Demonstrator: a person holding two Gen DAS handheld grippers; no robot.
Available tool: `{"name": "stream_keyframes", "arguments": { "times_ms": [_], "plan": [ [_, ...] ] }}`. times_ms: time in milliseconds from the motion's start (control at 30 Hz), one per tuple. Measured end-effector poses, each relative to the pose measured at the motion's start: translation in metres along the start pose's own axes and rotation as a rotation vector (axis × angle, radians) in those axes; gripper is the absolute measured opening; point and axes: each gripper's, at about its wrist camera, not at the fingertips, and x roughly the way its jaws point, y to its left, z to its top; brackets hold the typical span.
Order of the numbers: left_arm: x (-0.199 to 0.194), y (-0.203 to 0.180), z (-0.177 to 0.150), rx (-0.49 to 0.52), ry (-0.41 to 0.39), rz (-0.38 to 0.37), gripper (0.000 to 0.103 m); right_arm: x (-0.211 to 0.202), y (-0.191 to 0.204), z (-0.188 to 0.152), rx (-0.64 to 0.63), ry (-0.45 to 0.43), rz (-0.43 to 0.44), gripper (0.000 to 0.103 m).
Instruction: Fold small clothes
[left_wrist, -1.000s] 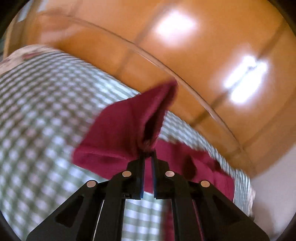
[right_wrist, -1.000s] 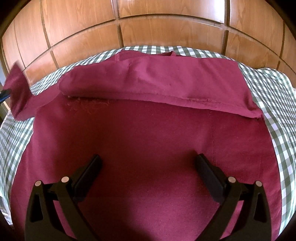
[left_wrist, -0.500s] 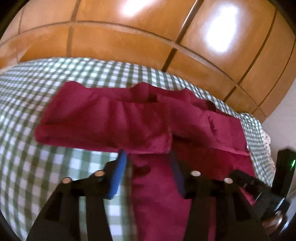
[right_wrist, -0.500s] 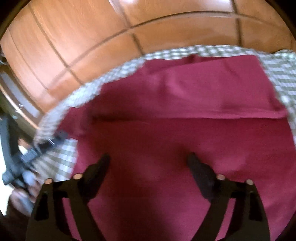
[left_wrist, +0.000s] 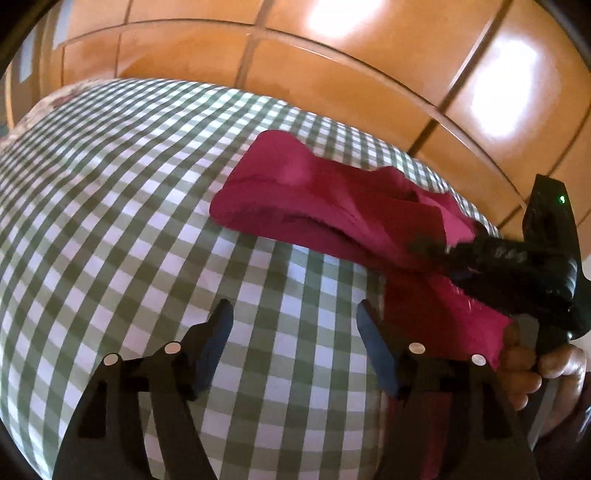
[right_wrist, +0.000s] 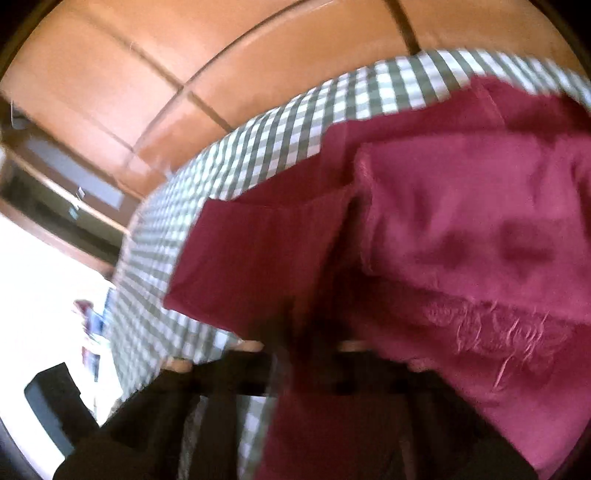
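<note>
From the left wrist, the left gripper (left_wrist: 295, 332) stands with its jaws wide apart and nothing between them; they have just been opening, and only the green-and-white checked cloth (left_wrist: 129, 221) lies under the gap. The maroon garment (left_wrist: 325, 199) sits ahead of this claw and off to its right, a rumpled band with one rounded end resting on the checks and the other end lifted toward the right gripper (left_wrist: 436, 245), which comes in from the right edge of the view with a hand (left_wrist: 535, 365) on its handle. Beyond the garment stand glossy wooden panels (left_wrist: 332, 85). From the right wrist, the picture is blurred and the claw's own fingers are lost in dark shadow at the bottom, but the jaws have just been closing to almost nothing, and the garment (right_wrist: 461, 229) drapes straight up and over them, so I judge them pinched on a fold of it. A frayed raw edge hangs to the right of the claw, and a flat panel lies to its left over the checked cloth (right_wrist: 266, 147). The fabric looks light, soft and limp, likely to sag and bunch; a hem or corner, pinched through all layers, seems the best place to grip.
</note>
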Motion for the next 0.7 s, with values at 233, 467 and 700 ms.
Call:
{"name": "stream_keyframes", "arguments": {
  "times_ms": [233,467,700],
  "plan": [
    [0.022,-0.019,0.008,-0.05,0.032,0.065,0.068,-0.105,0.028,0.02,-0.184,-0.258,0.013,0.007],
    [0.048,-0.062,0.024,-0.025,0.045,0.118,0.068,-0.204,-0.024,0.032,-0.171,-0.461,-0.093,0.007],
    [0.075,-0.082,0.026,0.006,0.072,0.209,0.068,-0.247,-0.132,0.016,-0.001,-0.517,-0.276,0.006]
  ]
}}
